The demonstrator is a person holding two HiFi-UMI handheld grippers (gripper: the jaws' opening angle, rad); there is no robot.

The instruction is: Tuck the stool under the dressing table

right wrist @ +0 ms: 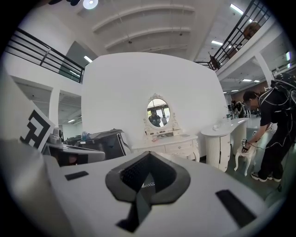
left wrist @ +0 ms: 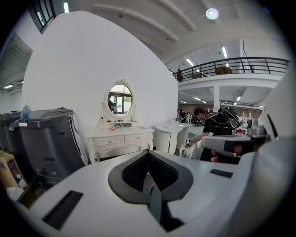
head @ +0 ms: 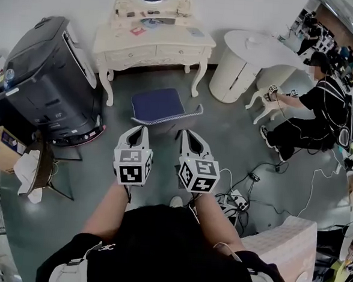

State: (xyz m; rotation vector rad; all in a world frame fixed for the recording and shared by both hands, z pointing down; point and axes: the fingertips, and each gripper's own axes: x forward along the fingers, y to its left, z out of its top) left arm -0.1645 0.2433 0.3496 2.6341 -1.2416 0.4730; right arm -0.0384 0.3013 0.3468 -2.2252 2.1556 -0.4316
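A cream dressing table (head: 153,45) with an oval mirror stands against the far wall; it also shows in the left gripper view (left wrist: 121,139) and in the right gripper view (right wrist: 172,146). The stool (head: 161,105), with a blue cushion and a pale frame, stands on the floor in front of it, clear of the table's legs. My left gripper (head: 142,129) and right gripper (head: 186,133) are side by side at the stool's near edge. Both are shut, left (left wrist: 149,173) and right (right wrist: 147,178), and I see nothing held between the jaws. Whether the tips touch the stool I cannot tell.
A large black machine (head: 48,80) stands left of the table and a white rounded cabinet (head: 239,63) right of it. A person (head: 311,110) crouches at the right by a small white stool (head: 266,104). Cables (head: 245,196) lie on the floor at the right.
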